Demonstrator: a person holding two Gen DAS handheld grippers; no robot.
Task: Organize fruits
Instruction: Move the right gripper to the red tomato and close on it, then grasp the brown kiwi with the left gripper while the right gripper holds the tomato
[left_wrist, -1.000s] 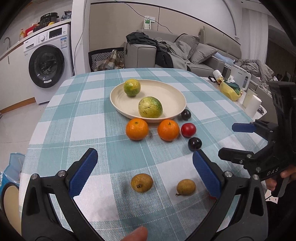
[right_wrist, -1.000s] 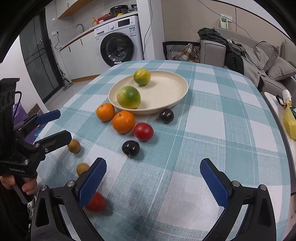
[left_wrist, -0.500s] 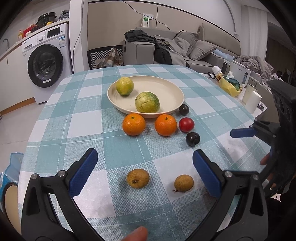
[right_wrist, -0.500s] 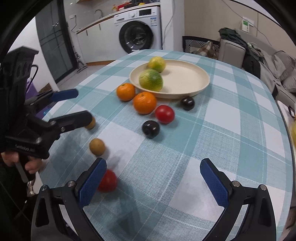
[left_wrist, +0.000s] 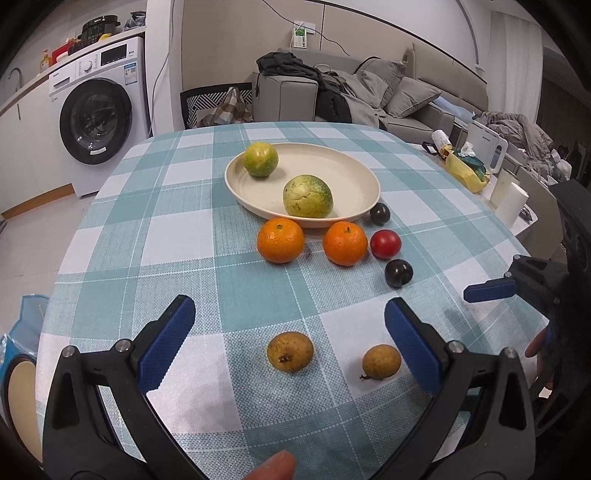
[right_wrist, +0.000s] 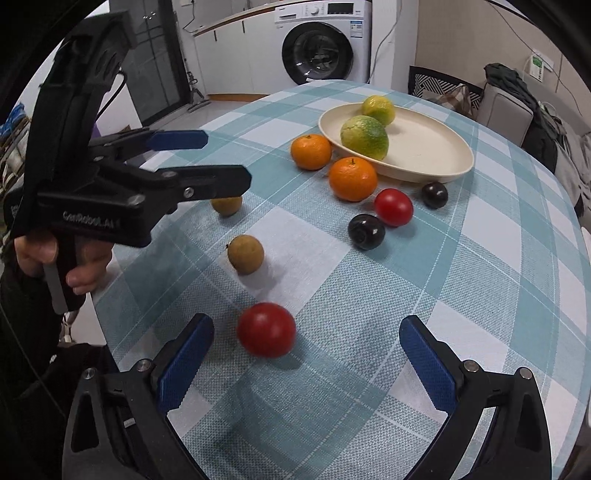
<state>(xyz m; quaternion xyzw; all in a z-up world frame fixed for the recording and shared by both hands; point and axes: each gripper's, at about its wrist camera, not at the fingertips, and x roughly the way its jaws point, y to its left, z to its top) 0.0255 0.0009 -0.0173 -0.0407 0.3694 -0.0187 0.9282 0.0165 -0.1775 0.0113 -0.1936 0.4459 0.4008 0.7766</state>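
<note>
A cream plate (left_wrist: 354, 173) (right_wrist: 432, 147) holds two green citrus fruits (left_wrist: 307, 196) (right_wrist: 365, 137). Beside it on the checked cloth lie two oranges (left_wrist: 280, 240) (right_wrist: 352, 178), a red tomato (left_wrist: 385, 243) (right_wrist: 393, 206) and two dark plums (left_wrist: 398, 272) (right_wrist: 365, 231). Two brown fruits (left_wrist: 290, 351) (right_wrist: 245, 254) lie near the front. My left gripper (left_wrist: 290, 332) is open, just above and behind the brown fruits. My right gripper (right_wrist: 306, 354) is open, with a second red tomato (right_wrist: 266, 334) between its fingers near the left one, untouched.
The table edge curves close on the left of the right wrist view. A yellow bag (left_wrist: 463, 168) and white cups (left_wrist: 511, 203) stand off the table's right side. A washing machine (left_wrist: 98, 118) and sofa (left_wrist: 369, 96) are beyond.
My right gripper has swung left and forward, so the near red tomato now sits between its fingers. My left gripper has moved slightly closer to the brown fruits.
</note>
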